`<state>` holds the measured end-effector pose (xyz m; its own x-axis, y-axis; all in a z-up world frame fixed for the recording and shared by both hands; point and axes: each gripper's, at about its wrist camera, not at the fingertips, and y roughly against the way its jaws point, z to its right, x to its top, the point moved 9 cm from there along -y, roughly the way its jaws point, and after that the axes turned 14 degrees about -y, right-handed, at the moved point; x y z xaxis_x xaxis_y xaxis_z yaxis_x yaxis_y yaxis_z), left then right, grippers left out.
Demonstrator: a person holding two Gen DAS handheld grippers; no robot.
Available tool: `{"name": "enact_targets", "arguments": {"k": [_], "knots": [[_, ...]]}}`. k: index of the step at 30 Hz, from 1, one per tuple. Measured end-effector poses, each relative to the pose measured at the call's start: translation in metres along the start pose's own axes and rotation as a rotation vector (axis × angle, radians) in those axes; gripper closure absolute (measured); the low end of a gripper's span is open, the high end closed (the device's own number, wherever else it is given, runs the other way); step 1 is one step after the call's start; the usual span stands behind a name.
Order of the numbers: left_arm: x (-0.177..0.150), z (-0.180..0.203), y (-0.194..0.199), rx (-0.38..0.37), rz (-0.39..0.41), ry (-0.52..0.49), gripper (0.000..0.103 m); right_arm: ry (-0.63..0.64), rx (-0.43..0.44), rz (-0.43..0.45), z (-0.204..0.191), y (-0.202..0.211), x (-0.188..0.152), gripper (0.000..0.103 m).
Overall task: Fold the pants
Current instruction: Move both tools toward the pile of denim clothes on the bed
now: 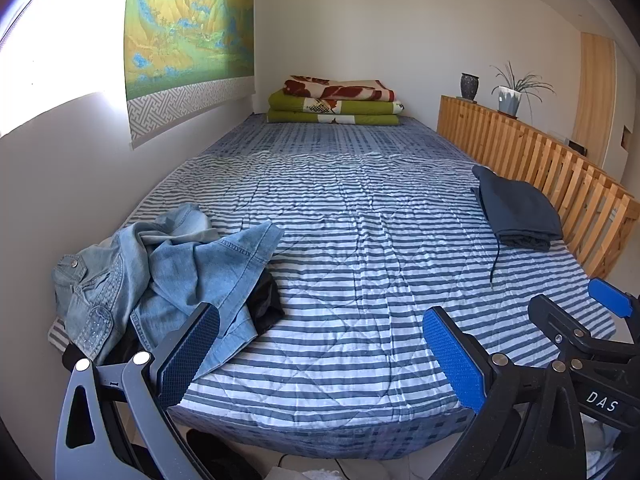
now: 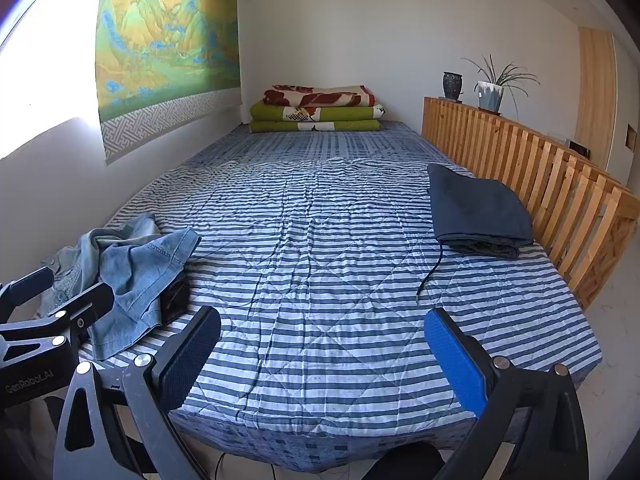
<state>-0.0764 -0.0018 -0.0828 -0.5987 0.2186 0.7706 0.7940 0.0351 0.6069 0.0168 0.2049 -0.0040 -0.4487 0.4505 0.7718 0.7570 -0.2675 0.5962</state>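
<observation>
A crumpled pile of light blue denim (image 1: 168,268) (image 2: 136,268) lies at the bed's near left corner, with a black garment (image 1: 266,300) (image 2: 176,300) partly under it. Dark navy pants (image 1: 516,208) (image 2: 476,208) lie folded at the right beside the wooden rail, a drawstring trailing toward me. My left gripper (image 1: 320,356) (image 2: 60,292) hovers open over the bed's front edge, its left finger next to the denim. My right gripper (image 2: 320,356) (image 1: 580,308) is open too, holding nothing, just to the right of the left one.
The striped bed cover (image 1: 340,240) (image 2: 320,240) is wrinkled across the middle. Folded blankets (image 1: 336,102) (image 2: 316,110) are stacked at the far end. A slatted wooden rail (image 1: 532,152) (image 2: 532,160) runs along the right with a vase and a plant on top; a wall bounds the left.
</observation>
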Motion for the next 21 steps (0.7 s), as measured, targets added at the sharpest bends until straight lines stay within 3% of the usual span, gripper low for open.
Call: {"name": "enact_targets", "arguments": {"k": [21], "knots": [[-0.002,0.000,-0.021,-0.006,-0.023,-0.017,0.000,-0.006,0.005,-0.030,-0.003,-0.020,-0.006,0.002]]}}
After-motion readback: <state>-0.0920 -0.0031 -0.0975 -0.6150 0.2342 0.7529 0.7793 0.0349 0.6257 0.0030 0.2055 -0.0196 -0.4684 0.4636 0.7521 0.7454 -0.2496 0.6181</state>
